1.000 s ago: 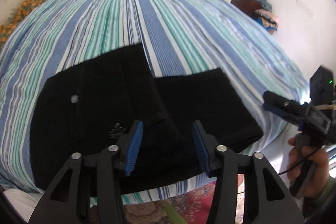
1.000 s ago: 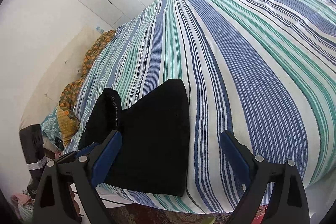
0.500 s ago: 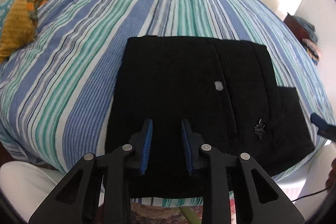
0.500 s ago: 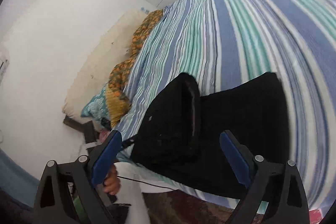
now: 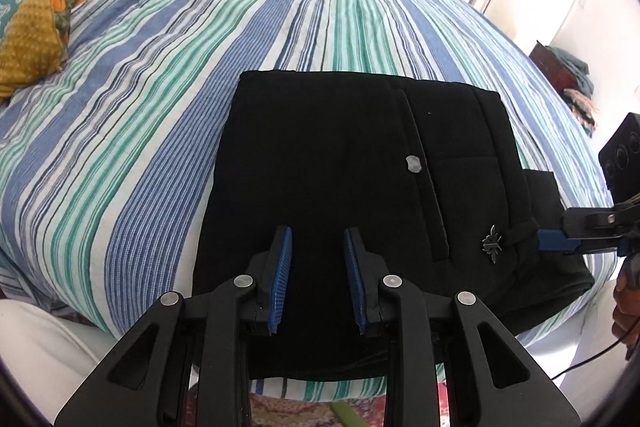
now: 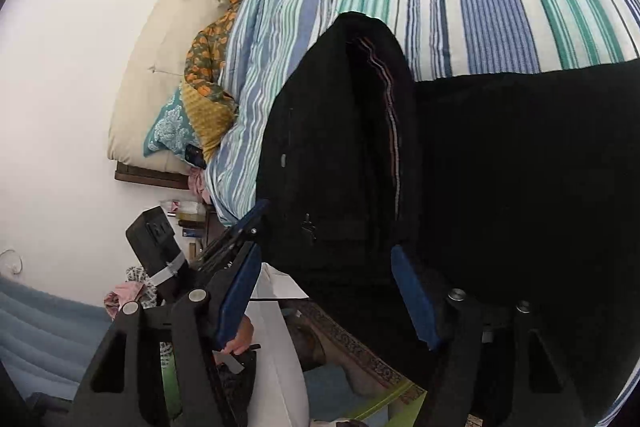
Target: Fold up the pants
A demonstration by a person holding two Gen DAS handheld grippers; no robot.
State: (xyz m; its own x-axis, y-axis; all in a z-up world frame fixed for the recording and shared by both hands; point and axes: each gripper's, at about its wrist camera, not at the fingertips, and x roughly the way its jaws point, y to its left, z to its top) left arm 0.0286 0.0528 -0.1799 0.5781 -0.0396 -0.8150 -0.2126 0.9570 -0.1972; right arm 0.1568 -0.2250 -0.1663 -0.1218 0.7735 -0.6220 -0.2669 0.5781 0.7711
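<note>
Black pants folded into a thick stack, lying on the striped bed at its near edge, centre to lower right of the left wrist view; silver button and small metal charm on the top layer.

Left gripper: jaws a narrow gap apart, nothing visibly between them; poised over the stack's near edge. Contact with cloth not discernible against the black.

Right gripper: jaws just been closing, not yet together, straddling the folded edge at the stack's lower centre in the right wrist view. Pads not seen pressing on cloth. One blue pad also visible at the stack's right edge in the left wrist view.

Likely step: taking hold of near edge and side for a further fold.

Risks:
- Pinch catching the top layer only, thick stack; lower layers left behind, fold skewed.
- Stack at bed edge; pull toward bottom of frame could drag it off onto the rug.
- Uneven lift between the two grips; layers sliding apart.
- Charm snagging on a pad.
</note>
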